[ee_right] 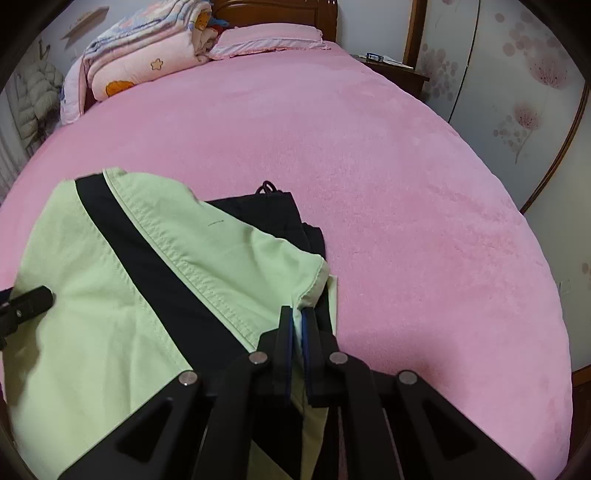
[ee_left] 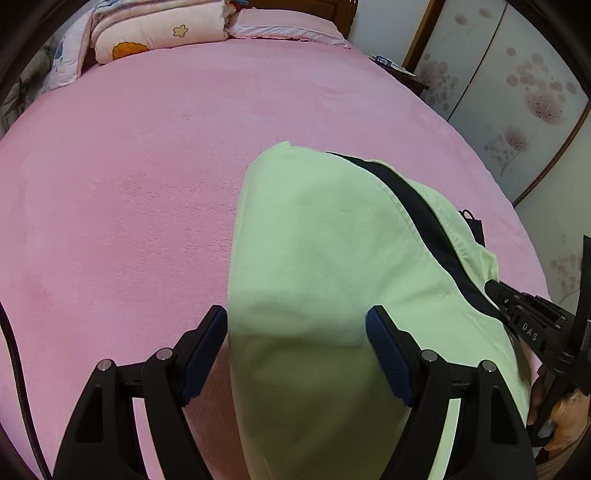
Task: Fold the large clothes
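Looking down from the left wrist: left tongs [ee_left: 296, 321] apart, blue pads [ee_left: 388, 354] straddling the near end of the light-green garment [ee_left: 314, 258], not pressing it. Garment lies flat on the pink bed cover [ee_left: 129, 184], right of centre, with a dark band [ee_left: 424, 206] running diagonally along its right side. Right tongs [ee_left: 495, 286] enter from the right edge, tip on the garment's right hem; a hand [ee_left: 565, 417] grips the handle below. Far end of the bed: folded quilt [ee_left: 147, 33] and pink pillow [ee_left: 288, 26]. Floral wardrobe doors [ee_left: 517, 92] on the right.

Right wrist view: right tongs [ee_right: 297, 314] together, clamped on the green hem corner [ee_right: 314, 291] at the garment's right edge. A dark piece [ee_right: 280, 214] shows from under the green layer, with a cord loop [ee_right: 266, 186] at its far end. Left tongs' tip [ee_right: 35, 299] sits over the green fabric at the left edge. Bed cover [ee_right: 406, 184] fills the right and far side.
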Demonstrator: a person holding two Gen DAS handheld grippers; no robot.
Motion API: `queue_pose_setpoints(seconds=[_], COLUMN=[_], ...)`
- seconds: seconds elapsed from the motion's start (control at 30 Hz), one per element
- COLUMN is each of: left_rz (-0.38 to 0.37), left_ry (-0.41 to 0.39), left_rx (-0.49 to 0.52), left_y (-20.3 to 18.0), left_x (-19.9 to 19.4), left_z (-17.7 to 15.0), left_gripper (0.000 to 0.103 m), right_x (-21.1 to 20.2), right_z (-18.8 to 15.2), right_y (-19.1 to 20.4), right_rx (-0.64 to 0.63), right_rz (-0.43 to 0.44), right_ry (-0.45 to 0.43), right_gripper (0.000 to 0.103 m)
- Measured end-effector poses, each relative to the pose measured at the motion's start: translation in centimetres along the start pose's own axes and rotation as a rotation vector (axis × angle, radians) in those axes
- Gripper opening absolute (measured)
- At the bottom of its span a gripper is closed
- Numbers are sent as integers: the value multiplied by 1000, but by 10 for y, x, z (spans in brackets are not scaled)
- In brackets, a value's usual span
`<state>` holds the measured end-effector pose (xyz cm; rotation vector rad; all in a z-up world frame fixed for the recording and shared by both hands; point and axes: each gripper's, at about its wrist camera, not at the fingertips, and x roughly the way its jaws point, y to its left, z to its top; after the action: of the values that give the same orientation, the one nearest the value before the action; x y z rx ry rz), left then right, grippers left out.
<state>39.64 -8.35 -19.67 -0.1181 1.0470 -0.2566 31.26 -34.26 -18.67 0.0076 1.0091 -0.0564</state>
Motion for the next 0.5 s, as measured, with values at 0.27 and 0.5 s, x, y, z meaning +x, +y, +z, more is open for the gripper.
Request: queue_pose_setpoints(seconds=[0.27,0.5], left_rz=[17,44], left_ry=[-26,-113], left_rx=[25,63], left_y=[-8,-23], left_x=[-36,-91], left_z=[4,5], left_gripper=[80,94], right_x=[-40,-103], right_z=[8,8], right_y=[-2,12], right_rx=[74,27], right_rz=[9,15], right_ry=[-52,-150], right_gripper=[8,53])
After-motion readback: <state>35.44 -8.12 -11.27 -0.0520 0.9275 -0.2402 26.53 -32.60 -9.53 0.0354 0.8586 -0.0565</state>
